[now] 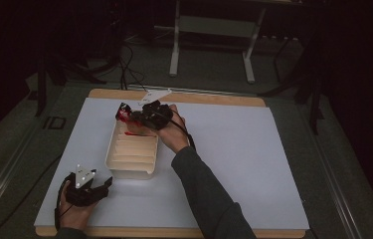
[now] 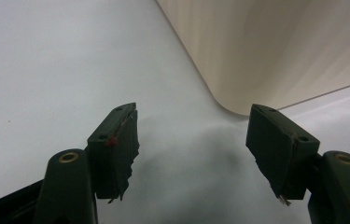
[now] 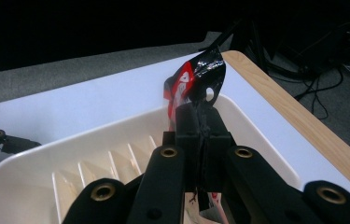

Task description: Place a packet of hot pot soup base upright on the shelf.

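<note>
Tray (image 1: 132, 152), cream plastic, ribbed into slots, lies lengthwise on the white counter (image 1: 233, 149), left of centre. Its long axis runs near to far, so each slot is open to a gripper coming from above.

Packet (image 1: 123, 111), small, red and black foil, hangs over the tray's far end, clear of the ribs. Probably it is being carried to a slot; the pinch at one edge leaves the rest of it free to drop in.

Right gripper (image 1: 139, 117): jaws closed tight on the packet's lower edge, the foil standing above the fingertips (image 3: 200, 122).

Left gripper (image 1: 105, 183): rests on the counter near the tray's near-left corner, jaws wide apart with nothing between them, the tray wall (image 2: 266, 51) just beyond, perhaps ready to steady it.
</note>
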A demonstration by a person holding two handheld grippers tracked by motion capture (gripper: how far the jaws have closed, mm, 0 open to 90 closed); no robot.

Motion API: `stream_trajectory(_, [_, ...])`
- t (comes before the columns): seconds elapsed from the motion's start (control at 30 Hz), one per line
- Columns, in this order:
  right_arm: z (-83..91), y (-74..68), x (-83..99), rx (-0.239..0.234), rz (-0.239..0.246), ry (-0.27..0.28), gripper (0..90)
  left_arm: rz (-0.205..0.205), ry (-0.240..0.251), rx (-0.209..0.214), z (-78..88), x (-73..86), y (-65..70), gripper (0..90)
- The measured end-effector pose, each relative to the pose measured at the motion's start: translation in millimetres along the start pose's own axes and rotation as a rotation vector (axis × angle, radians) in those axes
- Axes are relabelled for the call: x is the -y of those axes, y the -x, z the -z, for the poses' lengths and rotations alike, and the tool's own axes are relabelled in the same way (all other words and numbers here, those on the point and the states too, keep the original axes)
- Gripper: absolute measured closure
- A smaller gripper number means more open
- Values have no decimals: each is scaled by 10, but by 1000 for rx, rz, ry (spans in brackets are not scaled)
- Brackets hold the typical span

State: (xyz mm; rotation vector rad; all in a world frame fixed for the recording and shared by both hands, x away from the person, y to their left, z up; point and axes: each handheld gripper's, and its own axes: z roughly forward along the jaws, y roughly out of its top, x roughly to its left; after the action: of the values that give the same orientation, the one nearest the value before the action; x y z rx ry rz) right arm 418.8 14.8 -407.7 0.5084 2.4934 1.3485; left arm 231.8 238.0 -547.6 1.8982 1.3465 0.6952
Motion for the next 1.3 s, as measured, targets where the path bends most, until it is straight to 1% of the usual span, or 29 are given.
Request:
stream_trajectory(0.1, [-31,-21,14,-9,-12,0,887,-1,1,0,0,0,1,343])
stream_trajectory(0.2, [-58,-45,40,-14,-12,1,887,-1,2,-1,0,1,2,343])
stream_trajectory(0.37, [-56,-49,63,-24,-22,4,886,-2,2,-1,-1,1,5,343])
stream_trajectory(0.47, [-47,-49,69,-23,-24,7,886,-3,2,-2,-2,0,6,343])
stream_trajectory(0.53, [-44,-51,88,-25,-35,11,886,-3,3,-3,0,2,7,343])
stream_trajectory(0.6, [-47,-47,106,-20,-36,10,885,-6,4,-4,2,2,8,343])
stream_trajectory(0.67, [-56,-36,128,-15,-48,8,885,-6,5,-4,2,3,9,343])
stream_trajectory(0.8, [-92,-7,183,-2,-62,-11,883,-4,6,-3,4,3,6,343])
stream_trajectory(0.93, [-137,39,251,11,-95,-39,882,-5,5,-4,3,3,5,343])
stream_trajectory(1.07, [-164,61,288,12,-97,-71,883,-1,2,-5,-3,2,6,343])
stream_trajectory(1.13, [-163,80,300,19,-104,-84,883,-1,3,-5,-3,2,8,343])
stream_trajectory(1.2, [-161,91,303,18,-115,-84,880,-1,3,-6,-3,2,8,344])
stream_trajectory(1.3, [-165,88,296,23,-117,-87,872,-2,-1,-8,-6,1,7,343])
